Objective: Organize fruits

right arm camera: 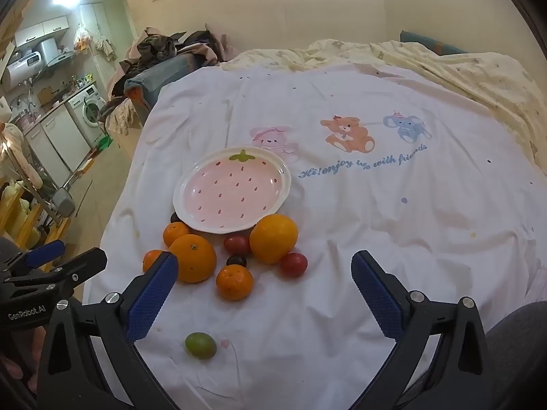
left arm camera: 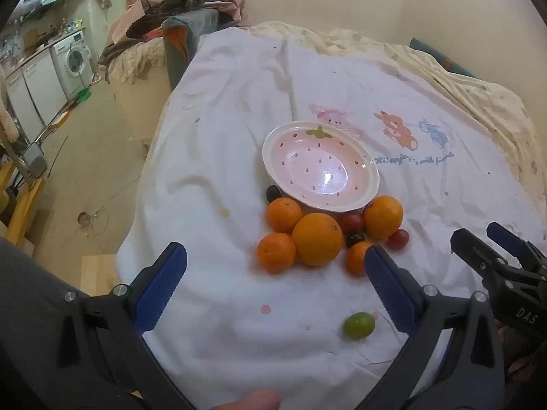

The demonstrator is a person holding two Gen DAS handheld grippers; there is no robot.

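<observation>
A pink strawberry-patterned plate (left arm camera: 273, 143) (right arm camera: 181, 201) lies empty on a white printed sheet (left arm camera: 427, 198). In front of it sits a cluster of fruit: two large oranges (left arm camera: 317, 239) (right arm camera: 273, 238), several small mandarins (left arm camera: 276, 252) (right arm camera: 234, 282), red cherry tomatoes (left arm camera: 398, 239) (right arm camera: 294, 264) and dark grapes (left arm camera: 354, 239) (right arm camera: 236, 260). A green fruit (left arm camera: 358, 325) (right arm camera: 200, 345) lies apart, nearer me. My left gripper (left arm camera: 275, 260) is open and empty above the sheet, before the cluster. My right gripper (right arm camera: 265, 269) is open and empty, right of the cluster.
The sheet covers a bed with a cream blanket (right arm camera: 461, 68) along the far and right sides. The bed's left edge drops to the floor (left arm camera: 85, 171). A pile of clothes (left arm camera: 177, 3) and a washing machine (left arm camera: 73, 58) stand beyond.
</observation>
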